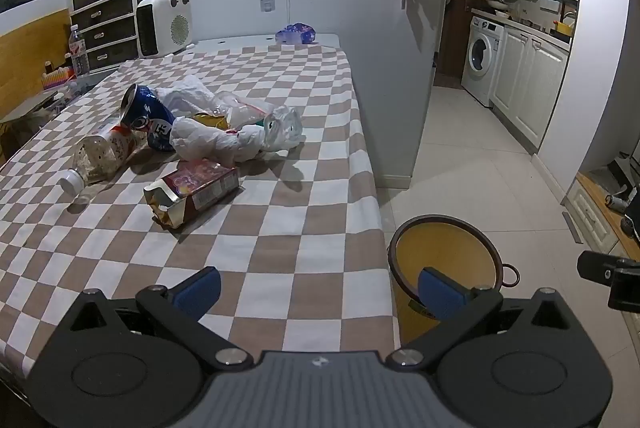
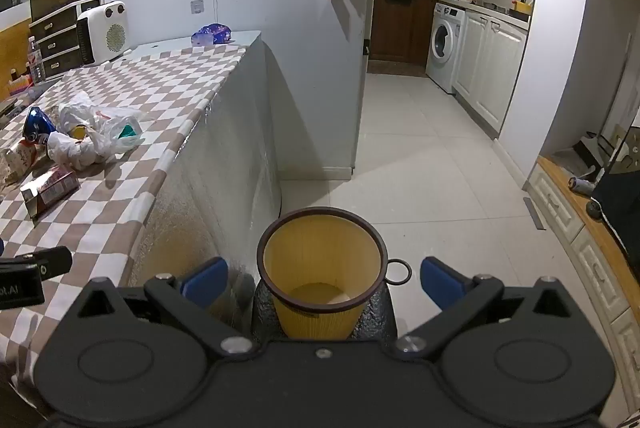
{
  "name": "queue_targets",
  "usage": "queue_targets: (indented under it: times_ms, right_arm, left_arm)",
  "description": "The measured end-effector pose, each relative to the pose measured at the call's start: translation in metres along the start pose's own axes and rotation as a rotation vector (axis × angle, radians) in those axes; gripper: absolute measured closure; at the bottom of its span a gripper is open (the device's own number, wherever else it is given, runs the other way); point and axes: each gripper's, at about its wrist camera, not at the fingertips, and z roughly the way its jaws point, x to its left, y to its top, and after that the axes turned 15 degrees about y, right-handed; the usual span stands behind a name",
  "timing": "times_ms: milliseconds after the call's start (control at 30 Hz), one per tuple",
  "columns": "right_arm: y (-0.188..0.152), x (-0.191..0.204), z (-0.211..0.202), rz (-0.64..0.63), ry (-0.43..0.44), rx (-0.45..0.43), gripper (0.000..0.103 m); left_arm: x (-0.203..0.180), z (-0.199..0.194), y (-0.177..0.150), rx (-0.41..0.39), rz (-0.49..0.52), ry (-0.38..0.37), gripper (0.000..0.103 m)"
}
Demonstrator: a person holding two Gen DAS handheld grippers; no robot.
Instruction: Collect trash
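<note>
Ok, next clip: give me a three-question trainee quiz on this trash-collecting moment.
1. True or false: the yellow bin stands on the floor beside the checkered table.
2. Which lies nearest the left gripper: (a) crushed blue can, (b) torn snack box, (c) plastic bottle?
3. Does the right gripper hold anything?

Key: 1 true; 2 b; 3 no, it is open and empty.
</note>
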Motion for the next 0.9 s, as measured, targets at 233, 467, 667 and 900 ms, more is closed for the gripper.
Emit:
queue_targets:
  times_ms: [233,467,667,900]
  right_arm:
    - [-0.0001,-0.0019,-0.0009,-0.001,0.0,-0.004,0.0]
    - [0.0,-0.0025,-0.0012,0.001,0.003,-0.006,0.0]
    - [0.0,-0.0021,-0.0003,0.001,0.003,-0.005,0.0]
    - [0.0001,-0.0023,0.0002,0.002,0.003,-0.004,0.0]
  left_arm:
    - [-0.0001,-0.0001,-0.0001,0.001,0.001,0.0,0.0]
    - [-0.0001,0.0,-0.0002,0.001,0.001,0.0,0.0]
    - [-0.0062,-0.002,0.0019,0.0,-0.001,0.0,0.0]
    - [-0.0064,-0.0024,0.0031,0.0,-0.002,0.0,0.0]
